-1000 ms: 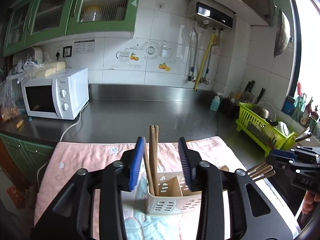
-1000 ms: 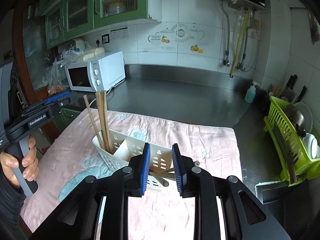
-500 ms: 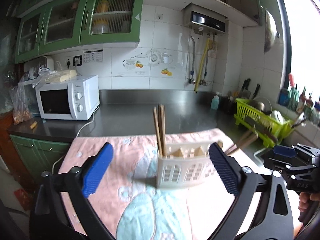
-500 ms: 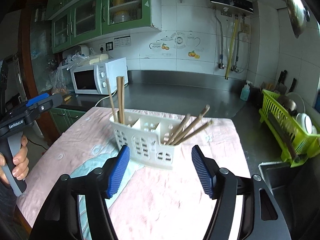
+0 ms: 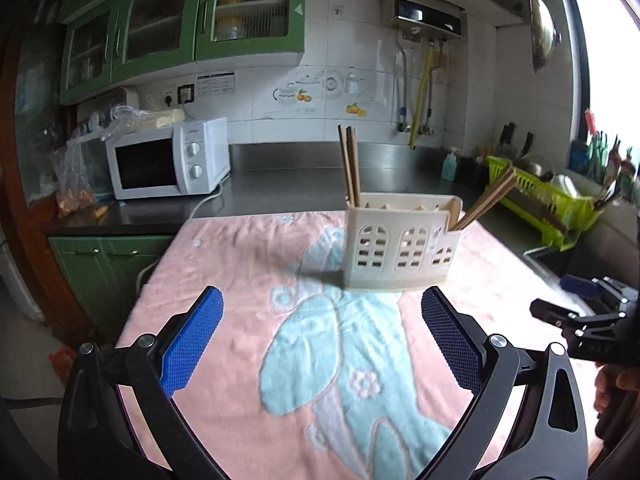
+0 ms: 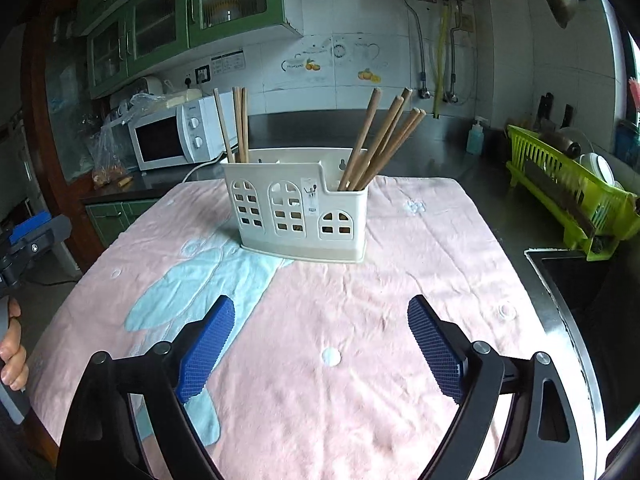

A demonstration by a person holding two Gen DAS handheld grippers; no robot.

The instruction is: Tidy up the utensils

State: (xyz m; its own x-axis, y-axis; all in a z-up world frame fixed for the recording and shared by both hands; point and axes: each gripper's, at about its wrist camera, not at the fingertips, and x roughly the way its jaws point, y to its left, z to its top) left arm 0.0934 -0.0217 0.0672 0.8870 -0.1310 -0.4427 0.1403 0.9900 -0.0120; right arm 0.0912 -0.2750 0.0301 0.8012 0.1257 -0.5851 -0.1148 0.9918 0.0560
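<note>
Pink towel [image 6: 400, 280] with a pale blue pattern covers the worktop [image 6: 460, 160], and nearly all of the lower half in both views is this cloth.

Nearest to the lens in the left wrist view, the left claw [image 5: 322, 344] stands wide open with only towel between its blue pads. In the right wrist view the right claw [image 6: 320, 344] is opening at this moment, and nothing is between its pads either. Both claws are well apart from the task's thing.

Further back, at the middle of the frame, the cream utensil holder [image 6: 300, 208] stands upright on the towel. Thin chopsticks [image 6: 238, 124] stand almost straight in its left compartment. Thicker wooden sticks [image 6: 384, 140] lean to the upper right from its right compartment. I see no loose utensil on the cloth, so I judge that the sorting is near its end.

Behind, a white microwave [image 6: 176, 140] sits at middle left and a green dish rack [image 6: 568, 192] at the right edge.

Risks, in my judgement: the leaning sticks put their weight on one side, and the soft towel gives an unsteady base, so a touch from a claw could tip the light holder. A claw edge could also catch and drag the towel, and the holder with it.
</note>
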